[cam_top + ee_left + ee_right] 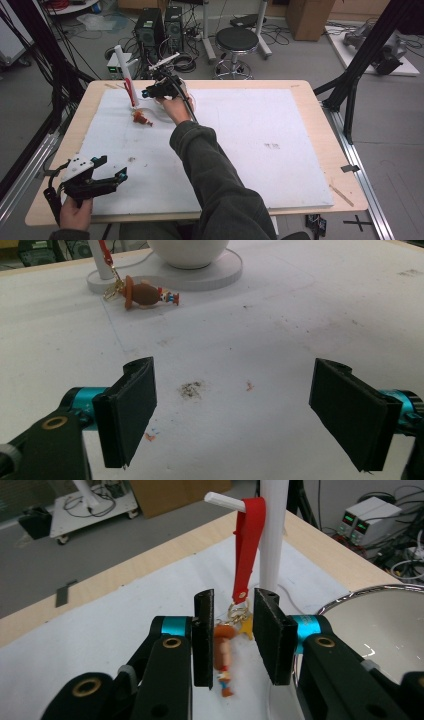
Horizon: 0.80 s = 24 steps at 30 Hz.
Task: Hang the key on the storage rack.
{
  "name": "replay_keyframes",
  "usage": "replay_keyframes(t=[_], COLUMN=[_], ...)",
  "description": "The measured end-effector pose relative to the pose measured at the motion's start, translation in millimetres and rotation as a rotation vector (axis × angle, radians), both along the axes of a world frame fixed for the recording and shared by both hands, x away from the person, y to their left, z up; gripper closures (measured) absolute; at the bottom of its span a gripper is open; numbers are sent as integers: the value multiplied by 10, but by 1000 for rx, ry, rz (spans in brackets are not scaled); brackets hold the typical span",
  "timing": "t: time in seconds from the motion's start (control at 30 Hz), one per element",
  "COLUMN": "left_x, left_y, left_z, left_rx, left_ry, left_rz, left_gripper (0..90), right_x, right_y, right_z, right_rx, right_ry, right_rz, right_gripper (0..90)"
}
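Your right gripper (234, 637) stands over the toy figure; left gripper (111, 168) waits wide open at the near left.

The keychain figure (223, 662) lies on the white mat (250, 145) at the far left, just below and between your right jaws, which are narrow but grip nothing. Its long axis runs toward you, and its red strap (248, 545) rises to the peg of the white stand (125, 70). The bowl (380, 625) beside it looks empty. Your right hand is far nearer.
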<state>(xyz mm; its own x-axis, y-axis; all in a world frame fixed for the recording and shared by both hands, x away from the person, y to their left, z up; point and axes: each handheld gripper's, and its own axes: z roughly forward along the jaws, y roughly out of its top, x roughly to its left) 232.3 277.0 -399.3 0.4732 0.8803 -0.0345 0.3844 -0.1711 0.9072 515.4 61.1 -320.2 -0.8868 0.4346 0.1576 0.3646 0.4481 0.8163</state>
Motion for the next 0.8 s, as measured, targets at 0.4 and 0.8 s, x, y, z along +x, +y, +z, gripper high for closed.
replay_keyframes(t=[0.4,0.8], left_x=[-2,-2], left_y=[-6,-17], left_z=[-1,-4], left_rx=[9,13], left_ry=[1,4], left_rz=[-1,-3], left_gripper=[195,195], right_x=[-56,-111], right_y=[-288,-458], right_z=[6,79], right_rx=[73,86], right_ry=[12,31], right_rz=[38,69], right_gripper=[651,606])
